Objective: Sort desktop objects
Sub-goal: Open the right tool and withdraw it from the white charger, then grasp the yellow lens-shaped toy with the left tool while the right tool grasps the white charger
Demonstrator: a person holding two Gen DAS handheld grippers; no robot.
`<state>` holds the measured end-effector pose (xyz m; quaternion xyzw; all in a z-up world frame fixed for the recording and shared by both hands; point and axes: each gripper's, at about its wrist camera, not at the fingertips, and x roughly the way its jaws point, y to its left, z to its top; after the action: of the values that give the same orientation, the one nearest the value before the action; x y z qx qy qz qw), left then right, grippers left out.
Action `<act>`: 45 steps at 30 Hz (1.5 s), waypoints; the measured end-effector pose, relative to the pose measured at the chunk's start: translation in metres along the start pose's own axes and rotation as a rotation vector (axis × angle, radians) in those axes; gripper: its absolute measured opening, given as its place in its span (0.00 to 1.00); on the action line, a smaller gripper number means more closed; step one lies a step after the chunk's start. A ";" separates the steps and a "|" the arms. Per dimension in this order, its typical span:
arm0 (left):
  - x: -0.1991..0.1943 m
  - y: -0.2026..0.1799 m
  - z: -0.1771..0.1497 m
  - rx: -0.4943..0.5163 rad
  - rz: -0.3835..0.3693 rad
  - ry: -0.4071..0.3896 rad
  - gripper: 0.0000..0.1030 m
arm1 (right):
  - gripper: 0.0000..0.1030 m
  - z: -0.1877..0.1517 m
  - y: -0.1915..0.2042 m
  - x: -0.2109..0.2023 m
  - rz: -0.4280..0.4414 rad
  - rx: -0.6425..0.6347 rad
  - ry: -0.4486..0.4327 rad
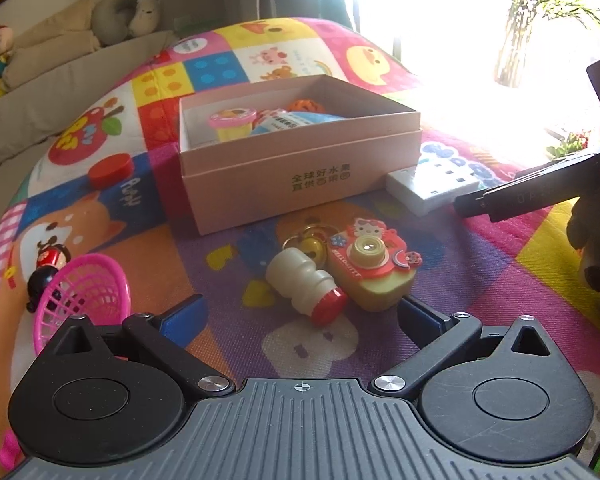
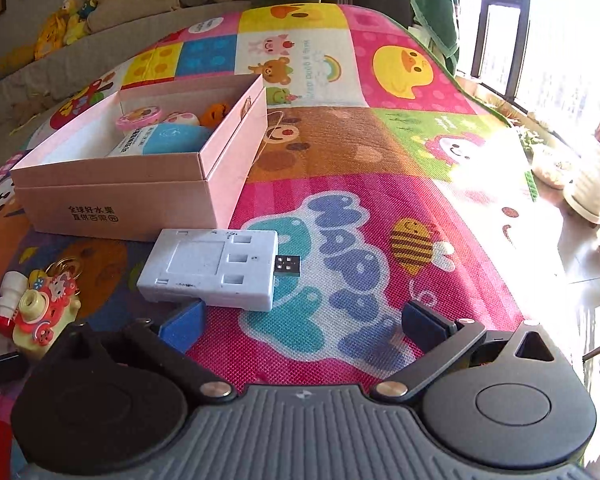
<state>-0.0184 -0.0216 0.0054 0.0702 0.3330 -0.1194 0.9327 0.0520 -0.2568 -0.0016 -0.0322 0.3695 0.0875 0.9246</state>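
Observation:
An open pink box [image 1: 300, 172] stands on the colourful play mat [image 1: 460, 264], holding a pink-lidded yellow tub [image 1: 233, 122] and a blue-white pack [image 1: 296, 120]. In front of it lie a small white bottle with a red cap [image 1: 304, 286] and a Hello Kitty toy camera [image 1: 370, 268]. My left gripper [image 1: 300, 316] is open just short of them. My right gripper [image 2: 302, 320] is open, its left fingertip [image 2: 182, 322] close to a white USB adapter block [image 2: 214, 266]. The box [image 2: 120, 200] and the camera [image 2: 40, 308] also show in the right wrist view.
A pink toy basket [image 1: 86, 296], a small doll [image 1: 48, 268] and a red round lid [image 1: 111, 169] lie left of the box. The right gripper's arm [image 1: 540, 188] reaches in from the right. A sofa with plush toys [image 1: 100, 40] is behind. Plant pots [image 2: 580, 184] stand beside the mat.

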 end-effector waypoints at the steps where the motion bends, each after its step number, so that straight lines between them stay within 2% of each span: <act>1: -0.001 -0.003 0.002 0.006 -0.024 -0.007 1.00 | 1.00 -0.002 -0.001 -0.002 0.006 0.002 0.002; 6: -0.008 -0.025 0.010 0.075 -0.141 -0.057 1.00 | 1.00 -0.013 0.003 -0.013 0.030 -0.012 0.000; 10: -0.007 -0.036 0.010 0.078 -0.231 -0.028 1.00 | 1.00 -0.013 0.004 -0.013 0.031 -0.004 -0.003; 15: 0.001 -0.044 0.011 0.096 -0.198 -0.016 1.00 | 1.00 -0.013 0.006 -0.013 0.028 -0.008 -0.003; 23: 0.023 -0.034 0.016 0.041 -0.181 0.049 1.00 | 1.00 -0.014 0.006 -0.012 0.030 -0.011 0.000; 25: 0.021 -0.034 0.016 0.027 -0.235 0.058 1.00 | 1.00 -0.014 0.006 -0.012 0.032 -0.017 0.002; 28: 0.012 -0.041 0.014 0.052 -0.367 0.050 1.00 | 1.00 -0.014 0.004 -0.012 0.044 -0.019 0.003; 29: 0.009 -0.043 0.014 0.061 -0.390 0.039 1.00 | 1.00 -0.014 0.002 -0.012 0.050 -0.015 0.002; 31: 0.007 -0.045 0.012 0.078 -0.382 0.016 1.00 | 1.00 -0.014 -0.004 -0.014 0.077 0.016 -0.009; 34: 0.017 -0.041 0.013 0.076 -0.247 0.025 1.00 | 1.00 -0.014 -0.019 -0.018 0.136 0.092 -0.027; 37: 0.029 -0.030 0.017 0.038 -0.180 0.041 1.00 | 1.00 -0.015 -0.022 -0.019 0.150 0.116 -0.034; 43: 0.037 -0.034 0.026 0.054 -0.214 0.023 0.99 | 1.00 -0.015 -0.022 -0.019 0.136 0.122 -0.039; 44: 0.038 -0.037 0.027 0.060 -0.219 0.022 0.97 | 1.00 -0.016 -0.022 -0.019 0.133 0.124 -0.040; 45: 0.038 -0.039 0.027 0.067 -0.218 0.019 0.87 | 1.00 -0.016 -0.022 -0.019 0.131 0.126 -0.042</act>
<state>0.0157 -0.0718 -0.0002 0.0659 0.3435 -0.2305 0.9080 0.0317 -0.2827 -0.0001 0.0522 0.3562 0.1250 0.9245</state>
